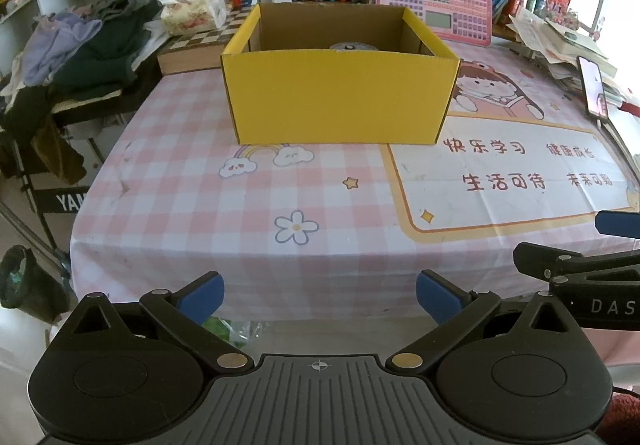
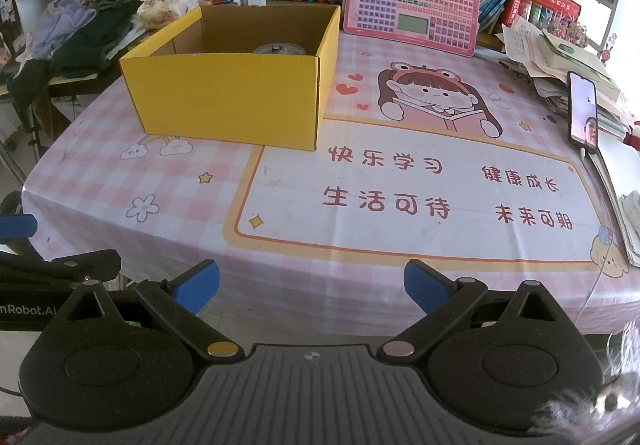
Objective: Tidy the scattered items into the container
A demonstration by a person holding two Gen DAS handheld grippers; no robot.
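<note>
The left gripper [image 1: 320,299] hangs at the near edge of the table [image 1: 200,181], its two blue-padded fingers [image 1: 202,297] spread wide apart, holding nothing and touching nothing. The right gripper [image 2: 312,287] sits alongside it at the same edge, its two blue fingers [image 2: 198,287] likewise spread wide and empty.

One open yellow corrugated cardboard box [image 1: 336,97] stands on the pink checked cartoon-print tablecloth [image 1: 304,201], towards the back of the table and well apart from both grippers. Inside it, against the far wall, the top of one round grey object [image 2: 278,48] peeks over the front wall; what it is cannot be told. No loose items lie on the cloth in front of the box.

Behind the box leans one pink learning board with a small screen [image 2: 412,15]. One smartphone with a lit screen [image 2: 583,112] stands propped at the right, beside a heap of papers and books [image 2: 560,57]. A pile of clothes [image 1: 80,45] lies off to the left.
</note>
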